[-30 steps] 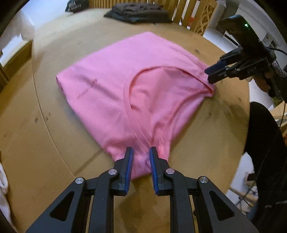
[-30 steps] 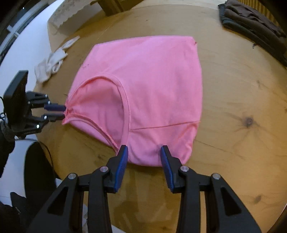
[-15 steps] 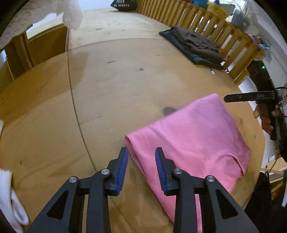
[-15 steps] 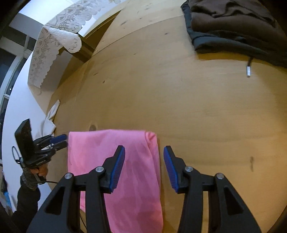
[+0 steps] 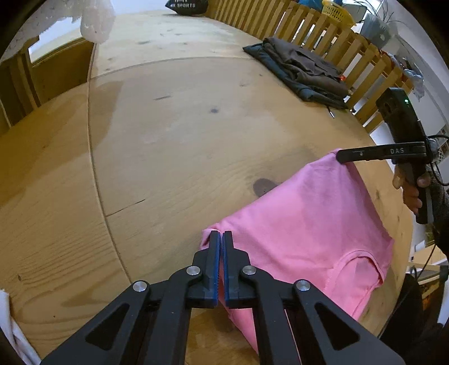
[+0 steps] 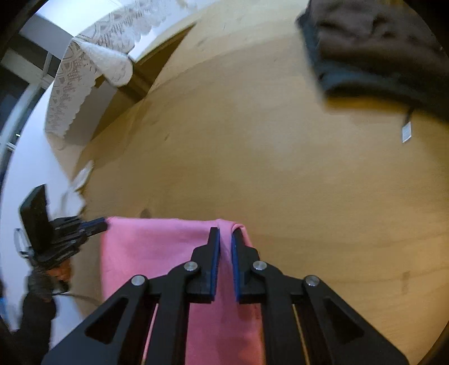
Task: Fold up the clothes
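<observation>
Both tongs, left tongs (image 5: 220, 238) and right tongs (image 6: 223, 238), pinch far corners of the soft, limp pink shirt (image 5: 303, 221), right jaws closing.

White letters "DAS" stand on the black finger of the right gripper (image 5: 341, 157), seen in the left wrist view. At the far edge of the round wooden table (image 5: 182, 134), a dark folded item (image 5: 186, 4) bears white lettering ending in "SPORTS"; the line above it is cut off.

Dark clothes pile (image 6: 378, 50) blurred, cut off
</observation>
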Available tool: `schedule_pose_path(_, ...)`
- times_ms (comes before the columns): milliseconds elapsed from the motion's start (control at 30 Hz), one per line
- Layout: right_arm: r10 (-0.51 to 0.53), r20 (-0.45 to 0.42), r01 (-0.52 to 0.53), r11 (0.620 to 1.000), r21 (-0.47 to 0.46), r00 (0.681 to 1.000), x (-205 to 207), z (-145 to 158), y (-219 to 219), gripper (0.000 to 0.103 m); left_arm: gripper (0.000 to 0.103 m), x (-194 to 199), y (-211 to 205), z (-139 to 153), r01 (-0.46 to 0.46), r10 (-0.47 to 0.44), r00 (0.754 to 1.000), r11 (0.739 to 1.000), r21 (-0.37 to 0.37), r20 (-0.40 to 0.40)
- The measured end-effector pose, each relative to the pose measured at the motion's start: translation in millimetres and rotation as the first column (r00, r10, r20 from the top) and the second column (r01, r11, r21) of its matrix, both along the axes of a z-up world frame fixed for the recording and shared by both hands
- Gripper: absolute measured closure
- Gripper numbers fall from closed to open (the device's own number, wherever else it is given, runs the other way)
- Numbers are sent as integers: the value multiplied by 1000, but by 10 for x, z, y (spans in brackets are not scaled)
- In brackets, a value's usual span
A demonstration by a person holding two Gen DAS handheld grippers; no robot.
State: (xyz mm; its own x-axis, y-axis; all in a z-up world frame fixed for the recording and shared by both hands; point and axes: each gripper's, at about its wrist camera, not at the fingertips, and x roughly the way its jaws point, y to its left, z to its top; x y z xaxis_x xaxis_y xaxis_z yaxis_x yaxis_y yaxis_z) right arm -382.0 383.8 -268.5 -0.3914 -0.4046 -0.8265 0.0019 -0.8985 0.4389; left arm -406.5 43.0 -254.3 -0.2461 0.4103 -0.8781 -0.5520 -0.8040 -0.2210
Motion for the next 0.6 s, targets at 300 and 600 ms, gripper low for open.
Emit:
schedule_pose_path(300,-330,-10,328,940,-96,944,136,182,643,68,102,31,-95,39,-54,51,998,997,-56,-45)
schedule_pose_path(600,59,5,-59,994,95,998,-102,34,-238,73,101,50,148,144,1,-4,996,1000,-30,-94)
